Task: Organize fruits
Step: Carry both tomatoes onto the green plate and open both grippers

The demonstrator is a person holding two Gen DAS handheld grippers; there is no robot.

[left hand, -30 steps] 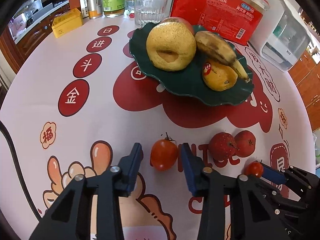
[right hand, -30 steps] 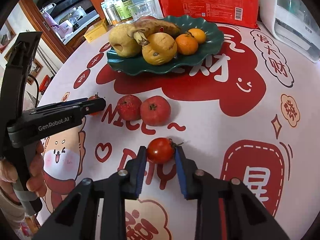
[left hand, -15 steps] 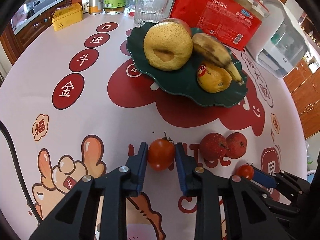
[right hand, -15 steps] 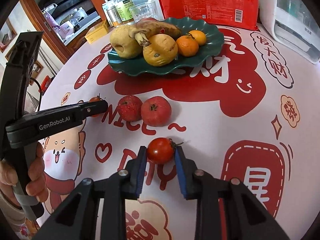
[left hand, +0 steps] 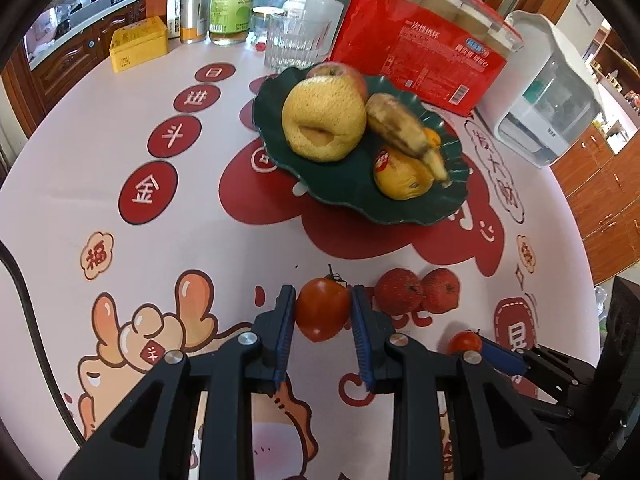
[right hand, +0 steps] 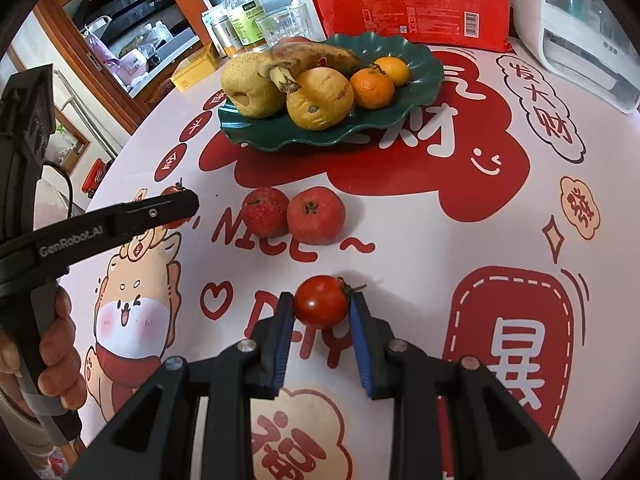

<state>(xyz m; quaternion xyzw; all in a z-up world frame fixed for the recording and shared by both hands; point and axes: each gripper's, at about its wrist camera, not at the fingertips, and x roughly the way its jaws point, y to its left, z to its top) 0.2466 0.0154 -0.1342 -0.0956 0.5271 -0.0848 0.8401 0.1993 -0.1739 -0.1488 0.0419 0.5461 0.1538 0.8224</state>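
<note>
Covered by a red-and-white printed cloth, the bench is seen with a green plate of fruit at upper centre. One tomato is pinched by the left tongs at lower centre; another tomato is pinched by the right tongs.

Two small red tomatoes pinched between blue pads, green fruit plate beyond

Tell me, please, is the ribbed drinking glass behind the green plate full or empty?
Empty: the glass is clear to its base, no liquid line showing.
</note>
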